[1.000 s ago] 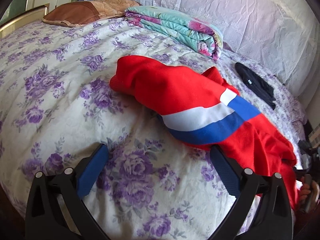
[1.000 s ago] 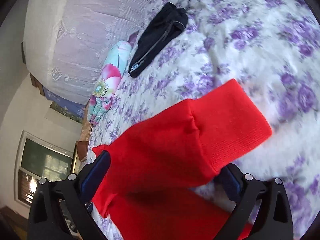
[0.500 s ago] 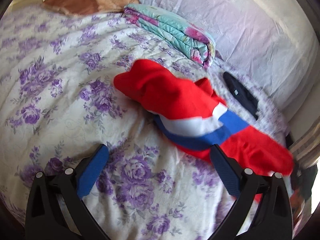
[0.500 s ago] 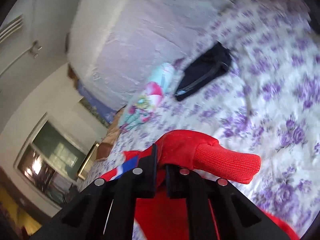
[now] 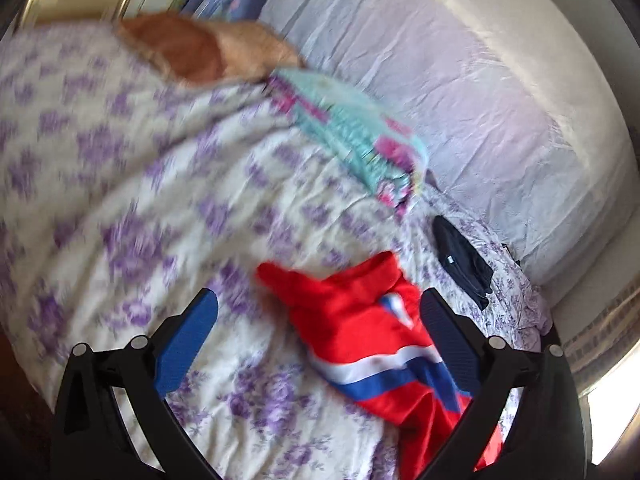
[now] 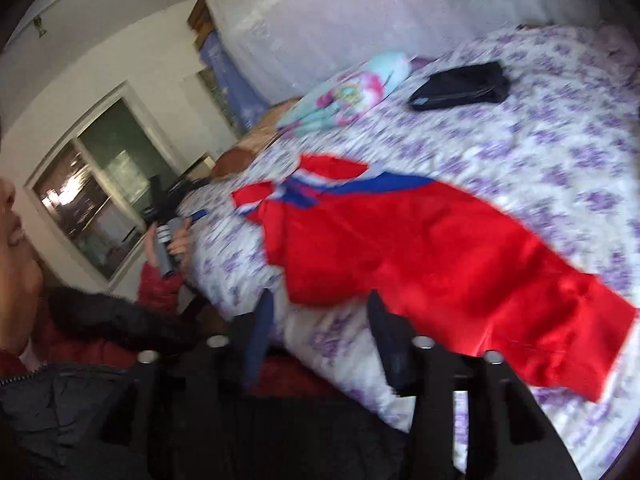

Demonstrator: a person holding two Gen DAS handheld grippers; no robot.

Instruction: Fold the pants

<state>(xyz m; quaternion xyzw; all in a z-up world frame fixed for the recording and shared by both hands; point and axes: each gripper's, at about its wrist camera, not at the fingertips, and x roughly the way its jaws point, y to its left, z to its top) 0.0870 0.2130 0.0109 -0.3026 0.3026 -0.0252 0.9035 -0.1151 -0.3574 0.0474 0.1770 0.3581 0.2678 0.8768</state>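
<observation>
Red pants [image 5: 352, 320] with a white and blue stripe lie stretched along the near side of the floral bed [image 5: 120, 184]. My left gripper [image 5: 319, 296] hovers open over their crumpled upper end, its right finger [image 5: 444, 332] beside the cloth without pressing it. In the right wrist view the pants [image 6: 440, 248] run from the striped end out to a cuff at the right. My right gripper [image 6: 319, 300] sits at the bed's edge just below the cloth. Its jaws are opening, with only bedsheet and the pants' edge showing beyond them.
A folded teal floral blanket [image 5: 360, 140] and a black garment [image 5: 460, 256] lie further back on the bed, and a brown pillow [image 5: 200, 48] sits at the head. A person's red sleeve [image 6: 158, 280] and dark jacket are at the left, near a window [image 6: 92, 196].
My right gripper closed on the red cuff, pulled it across, then opened and let go; the pants now lie stretched out. My left gripper rose and drew back, still open.
</observation>
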